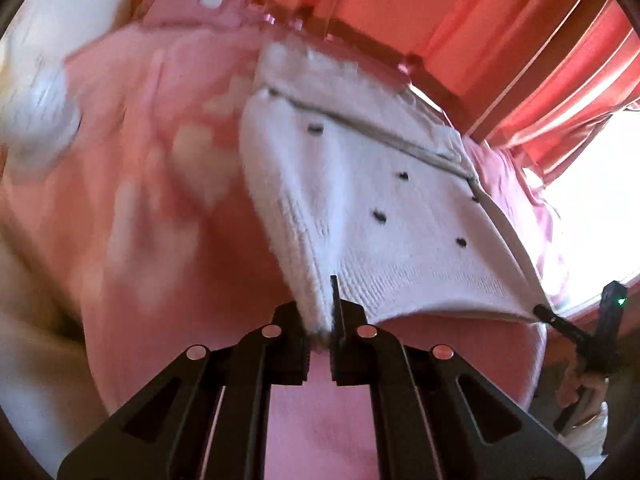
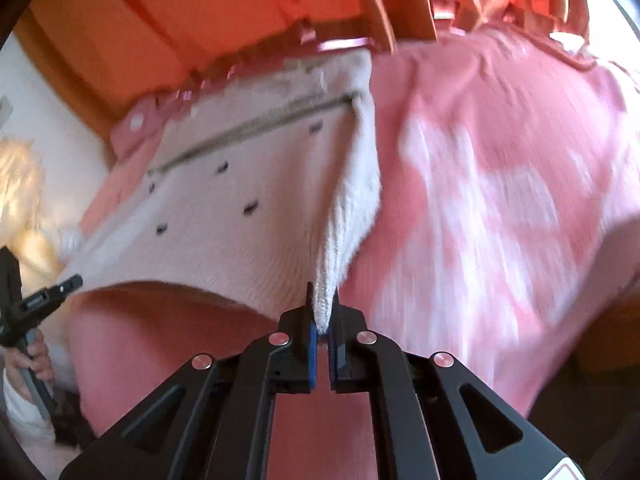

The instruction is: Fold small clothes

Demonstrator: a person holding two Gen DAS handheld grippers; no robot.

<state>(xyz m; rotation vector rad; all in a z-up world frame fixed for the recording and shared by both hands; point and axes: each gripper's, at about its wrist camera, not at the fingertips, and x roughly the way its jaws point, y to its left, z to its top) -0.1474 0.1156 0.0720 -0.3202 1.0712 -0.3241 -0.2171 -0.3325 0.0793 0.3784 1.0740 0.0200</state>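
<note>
White knit sweater [image 1: 380, 216]: soft, light, floppy. Left hand-held gripper [image 1: 320, 332] and right hand-held gripper [image 2: 322, 320] each pinch hem corner; body stretched ahead between both, over pink blanket [image 2: 500, 200]. Corner grips suit.

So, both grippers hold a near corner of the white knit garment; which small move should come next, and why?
Probably carry both corners forward toward the far zipper edge. The left gripper and right gripper each pinch the white knit garment, its near hem lifted off the pink blanket.

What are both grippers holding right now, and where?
Both hold the white knit garment: left gripper and right gripper each pinch a near corner.
</note>
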